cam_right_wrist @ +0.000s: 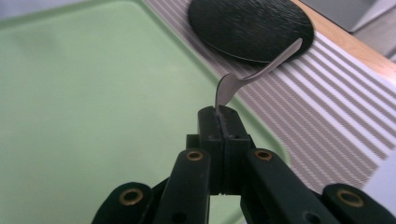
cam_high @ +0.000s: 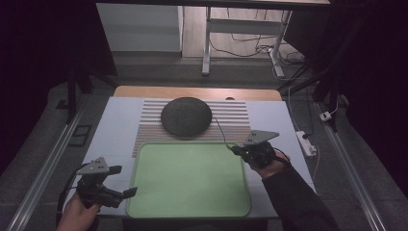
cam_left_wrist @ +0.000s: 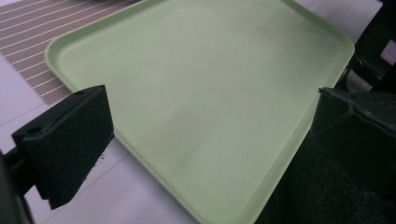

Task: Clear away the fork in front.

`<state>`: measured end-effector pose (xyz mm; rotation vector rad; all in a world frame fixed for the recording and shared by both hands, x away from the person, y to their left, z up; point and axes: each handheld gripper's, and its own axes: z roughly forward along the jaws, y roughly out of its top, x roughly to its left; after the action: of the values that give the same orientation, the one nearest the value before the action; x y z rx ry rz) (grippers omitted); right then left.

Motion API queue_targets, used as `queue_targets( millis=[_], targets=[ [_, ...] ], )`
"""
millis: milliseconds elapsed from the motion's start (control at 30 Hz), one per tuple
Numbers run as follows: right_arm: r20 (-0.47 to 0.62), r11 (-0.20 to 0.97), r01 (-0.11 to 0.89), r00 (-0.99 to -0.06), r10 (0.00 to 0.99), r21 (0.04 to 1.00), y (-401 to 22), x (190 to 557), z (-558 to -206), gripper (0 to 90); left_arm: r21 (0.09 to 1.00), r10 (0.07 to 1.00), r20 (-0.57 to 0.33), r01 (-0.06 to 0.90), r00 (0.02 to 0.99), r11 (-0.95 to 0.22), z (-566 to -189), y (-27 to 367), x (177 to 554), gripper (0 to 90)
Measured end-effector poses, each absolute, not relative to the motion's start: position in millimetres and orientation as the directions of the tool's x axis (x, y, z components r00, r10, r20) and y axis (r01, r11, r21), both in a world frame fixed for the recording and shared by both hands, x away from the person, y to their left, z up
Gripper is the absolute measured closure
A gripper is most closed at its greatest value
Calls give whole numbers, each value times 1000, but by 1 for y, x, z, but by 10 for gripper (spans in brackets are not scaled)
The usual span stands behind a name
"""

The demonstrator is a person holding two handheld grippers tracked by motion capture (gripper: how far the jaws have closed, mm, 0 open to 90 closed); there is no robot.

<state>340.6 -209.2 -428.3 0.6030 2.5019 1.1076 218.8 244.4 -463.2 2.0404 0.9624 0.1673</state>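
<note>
One spoon (cam_right_wrist: 243,77) is pinched by its bowl end between the closed jaws of the right gripper (cam_right_wrist: 222,122); its thin handle slants up and away toward the dark round plate (cam_right_wrist: 250,28), the tip overlapping the plate's near edge in the right gripper view. In the high view the spoon (cam_high: 220,130) shows as a thin line running from the right gripper (cam_high: 236,149) toward the plate (cam_high: 186,116), over the striped mat (cam_high: 231,118). The plate sits on that mat, just beyond the green tray (cam_high: 188,179). The right gripper is held at the tray's far right corner, jaws pointing left and slightly away, the right hand (cam_high: 270,166) behind it and a dark sleeve (cam_high: 298,202) running to the bottom edge. The left gripper (cam_high: 126,180) hangs at the tray's near left edge, jaws spread wide and empty, aimed rightward across the tray (cam_left_wrist: 196,102); the left hand (cam_high: 77,214) grips it from below.
</note>
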Motion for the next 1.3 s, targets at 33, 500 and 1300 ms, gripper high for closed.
queue_targets(
  millis=[33,500,1300],
  targets=[
    [-121,599,242,-857,500,763,-210,337,-428,897,744,679,-216,569,701,-350,-463,241,222,0],
    [-10,568,220,-928,373,793,-209,302,-427,897,734,551,-210,503,807,-457,-455,198,257,0],
    [66,578,187,-972,224,794,-198,275,-431,897,702,423,-104,367,900,-610,-437,137,296,0]
  ],
)
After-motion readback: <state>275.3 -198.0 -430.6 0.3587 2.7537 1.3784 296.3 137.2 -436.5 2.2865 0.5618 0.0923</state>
